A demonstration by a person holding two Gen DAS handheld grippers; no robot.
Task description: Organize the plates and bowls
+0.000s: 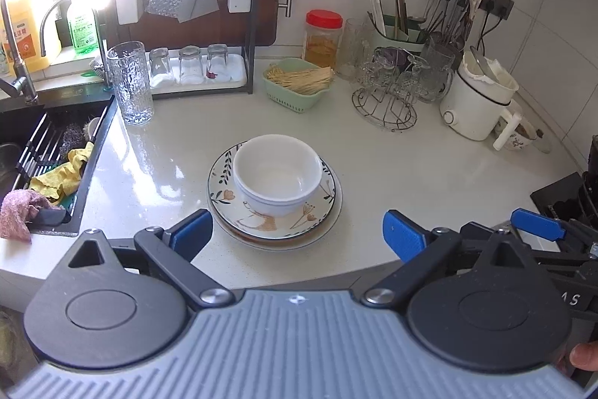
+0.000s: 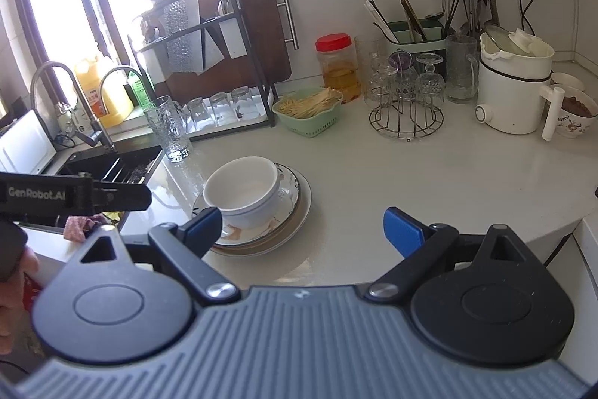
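- My left gripper stands with its blue pads spread wide apart and nothing between them; it hangs above the near edge of the pale countertop
- My right gripper is likewise spread wide, with nothing clamped; its left pad overlaps the near rim of the plates in the right wrist view, though I cannot tell whether it touches them
- From the left wrist view I see the right gripper's blue finger off to the right, well apart from the crockery
- From the right wrist view the left gripper shows as a black bar at the left edge, above the sink
- The white bowls sit nested, at least two by the rims I can count, upright on the plate stack
- The top plate is flower-patterned; beneath it lie a brown-rimmed plate and a plain white one, all on the counter just right of the sink
- A tall ribbed glass stands at the sink's corner, behind the stack
- A green basket of pale sticks sits further back, near a red-lidded jar
- A wire rack of glass cups and a white electric pot stand to the right
- A yellow cloth and a pink cloth lie in the sink
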